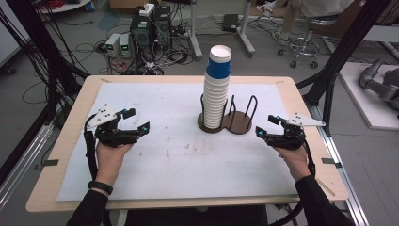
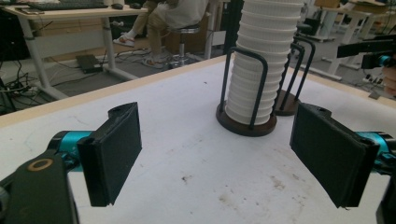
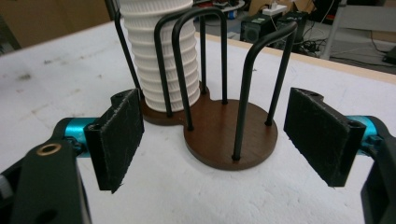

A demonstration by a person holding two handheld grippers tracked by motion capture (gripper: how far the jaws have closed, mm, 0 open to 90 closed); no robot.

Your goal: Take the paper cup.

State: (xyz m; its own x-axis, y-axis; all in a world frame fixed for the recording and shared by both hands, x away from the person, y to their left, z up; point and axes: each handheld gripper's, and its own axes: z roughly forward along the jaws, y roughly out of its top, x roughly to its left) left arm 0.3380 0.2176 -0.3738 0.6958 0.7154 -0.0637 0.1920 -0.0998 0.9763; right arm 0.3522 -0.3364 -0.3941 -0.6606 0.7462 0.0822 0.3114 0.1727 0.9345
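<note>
At the left of the high view the left gripper [image 1: 140,120] hovered low over the white mat [image 1: 155,165], held in the person's left hand [image 1: 111,157], whose forearm came up from the bottom edge with a dark band at the wrist. Its jaws stood parted with nothing between them; the left gripper view made that plain, the two black pads wide apart over bare, stained mat.

Toward the centre and upper middle of the high view stood the stack of paper cups [image 1: 217,89] (white ribbed ones, topped by a blue cup), seated in the left ring of a dark wooden holder [image 1: 237,123] with black wire hoops. Only from above could the blue top cup be seen; both gripper views cut the stack off at the ribbed white part.

At the right, the right gripper [image 1: 264,127] sat just beside the holder, held in the right hand [image 1: 294,157], pointing left toward it. The right gripper view showed its jaws open and empty, framing the holder's empty ring.
</note>
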